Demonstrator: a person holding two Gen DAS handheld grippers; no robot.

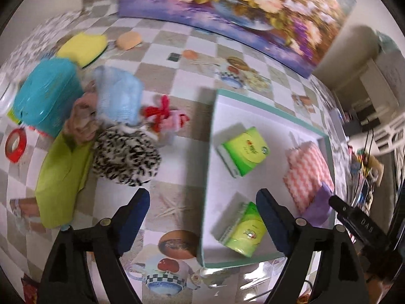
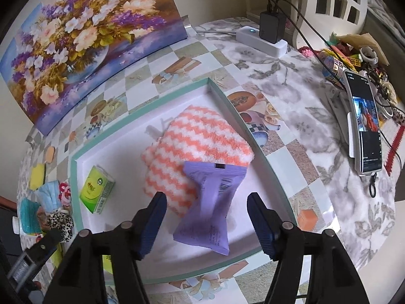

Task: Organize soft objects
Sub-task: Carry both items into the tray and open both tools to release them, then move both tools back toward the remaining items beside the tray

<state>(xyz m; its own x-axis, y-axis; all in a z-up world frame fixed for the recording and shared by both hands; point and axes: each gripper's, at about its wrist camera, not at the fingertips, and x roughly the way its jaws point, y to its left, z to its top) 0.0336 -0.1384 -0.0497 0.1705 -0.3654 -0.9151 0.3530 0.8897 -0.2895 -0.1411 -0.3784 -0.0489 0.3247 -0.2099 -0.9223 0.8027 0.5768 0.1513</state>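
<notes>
- Hovering over the white tray [image 2: 76, 162], right gripper [image 2: 206, 224] stands open around a purple packet [image 2: 210, 202].
- Left gripper [image 1: 202, 217] gapes empty nearby.

purple pack [image 2: 207, 210] | lying flat in tray [image 2: 73, 167], top end overlapping pink-wht striped towel [image 2: 192, 136] | 2 green tissue pks [image 1: 243, 150] alongside

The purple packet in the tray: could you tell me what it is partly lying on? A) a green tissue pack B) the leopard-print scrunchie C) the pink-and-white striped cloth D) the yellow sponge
C: in the right wrist view the purple packet overlaps the near edge of the pink-and-white striped cloth inside the tray, with the green tissue pack lying apart from it.
</notes>
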